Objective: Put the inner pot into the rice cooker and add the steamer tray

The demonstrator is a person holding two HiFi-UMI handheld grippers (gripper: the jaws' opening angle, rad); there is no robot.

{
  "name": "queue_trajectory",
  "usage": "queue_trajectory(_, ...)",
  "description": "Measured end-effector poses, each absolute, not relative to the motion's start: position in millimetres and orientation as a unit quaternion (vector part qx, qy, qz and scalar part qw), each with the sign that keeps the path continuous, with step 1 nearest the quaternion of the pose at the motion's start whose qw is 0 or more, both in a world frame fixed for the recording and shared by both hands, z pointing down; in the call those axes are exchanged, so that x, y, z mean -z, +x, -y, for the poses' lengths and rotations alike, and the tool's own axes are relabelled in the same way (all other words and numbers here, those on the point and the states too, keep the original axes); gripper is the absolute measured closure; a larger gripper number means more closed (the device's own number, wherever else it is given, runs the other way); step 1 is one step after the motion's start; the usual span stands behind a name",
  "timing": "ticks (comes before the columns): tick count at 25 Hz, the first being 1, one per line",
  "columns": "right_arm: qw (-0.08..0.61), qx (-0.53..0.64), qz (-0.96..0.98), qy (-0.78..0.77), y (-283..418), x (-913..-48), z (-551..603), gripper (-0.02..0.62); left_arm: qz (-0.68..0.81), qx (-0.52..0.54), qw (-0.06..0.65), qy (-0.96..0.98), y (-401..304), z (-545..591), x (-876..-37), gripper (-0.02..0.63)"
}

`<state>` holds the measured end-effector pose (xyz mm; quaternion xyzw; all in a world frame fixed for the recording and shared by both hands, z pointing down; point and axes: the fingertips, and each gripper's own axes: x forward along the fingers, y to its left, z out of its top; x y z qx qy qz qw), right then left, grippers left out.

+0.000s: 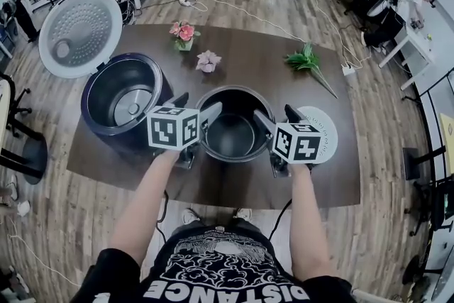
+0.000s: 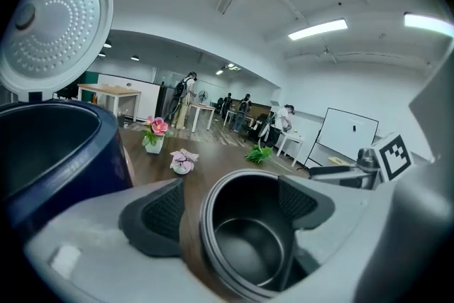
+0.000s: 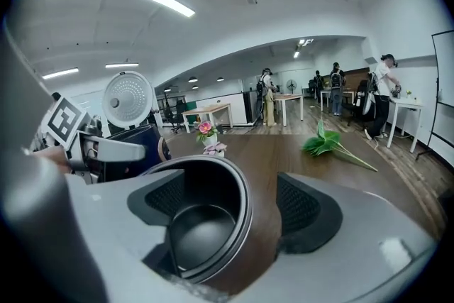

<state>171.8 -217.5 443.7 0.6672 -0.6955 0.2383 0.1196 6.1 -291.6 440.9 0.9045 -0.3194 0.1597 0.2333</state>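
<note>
The dark metal inner pot (image 1: pixel 234 135) (image 2: pixel 248 248) (image 3: pixel 202 230) stands empty on the brown table (image 1: pixel 262 57), right of the dark blue rice cooker (image 1: pixel 120 99) (image 2: pixel 57 145), whose white lid (image 1: pixel 80 32) is up. My left gripper (image 1: pixel 198 110) (image 2: pixel 230 209) straddles the pot's left rim, open, with table showing between the outer pad and the wall. My right gripper (image 1: pixel 278 117) (image 3: pixel 237 209) straddles the right rim, also open with a gap at its outer pad. The white steamer tray (image 1: pixel 325 131) lies flat to the right, partly hidden behind the right gripper.
A pink potted flower (image 1: pixel 183 33), a small pale flower (image 1: pixel 208 62) and a green leafy sprig (image 1: pixel 306 60) sit on the far half of the table. The table's near edge runs just below the grippers. Desks, chairs and people stand further off in the room.
</note>
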Motion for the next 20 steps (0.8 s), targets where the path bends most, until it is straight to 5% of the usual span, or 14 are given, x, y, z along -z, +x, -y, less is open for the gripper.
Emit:
queue_trajectory(7,0.138,-0.277,0.695,0.649,166.0,-474.2,217.6,0.240,0.323,-0.183,0.281,0.885,0.2,281.4,-475.2,0.196)
queue_trajectory(20,0.153,-0.325,0.690,0.629,161.0,-501.5,211.3,0.355,0.333,-0.213,0.316,0.863,-3.3,266.4,-498.9,0.339)
